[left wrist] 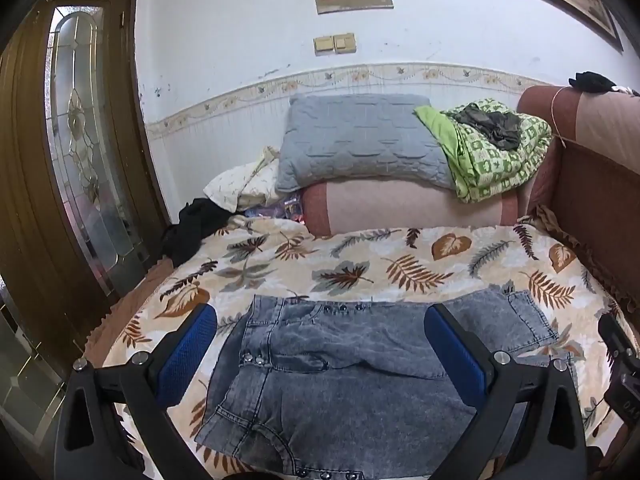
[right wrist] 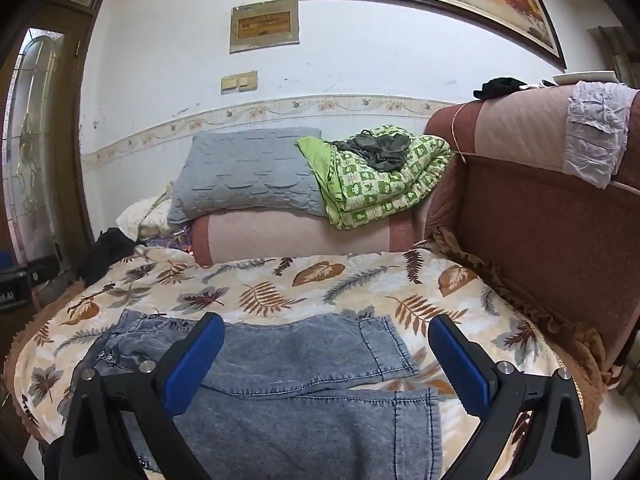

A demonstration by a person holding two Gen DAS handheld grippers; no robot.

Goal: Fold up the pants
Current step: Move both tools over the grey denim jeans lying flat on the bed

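Lying spread on a leaf-patterned cream blanket (left wrist: pixel 360 256) that covers the seat of a reddish-brown sofa (right wrist: pixel 540 232), the pair of short, acid-washed grey-blue denim pants (left wrist: pixel 340 364) is laid out sideways, its waistband with small dark studs toward the left and its two cuffed legs toward the right. From the right wrist view the far leg lies flat with its hem just beside a fern print, and the near leg sits below it, the two overlapping slightly along a stitched seam.

The left tool (left wrist: pixel 320 344) hovers above the waist end of the pants, its blue-padded fingers (left wrist: pixel 188 352) spread wide with nothing between them; the fabric shows in the gap beneath, and neither pad presses on it. The right tool (right wrist: pixel 326 356) hangs over the leg end in the same way, its blue pads standing far apart, empty, with the far leg and the near leg's cuff visible between them. Whether either tool's tips brush the cloth cannot be told.

Behind the blanket, a grey quilted pillow (left wrist: pixel 360 140) rests on the pink sofa arm, and a folded green-and-white patterned quilt (left wrist: pixel 496 156) with a dark grey garment (left wrist: pixel 492 124) on top leans just beside it. A dark wooden door with a leaded glass panel (left wrist: pixel 80 152) stands at the left.
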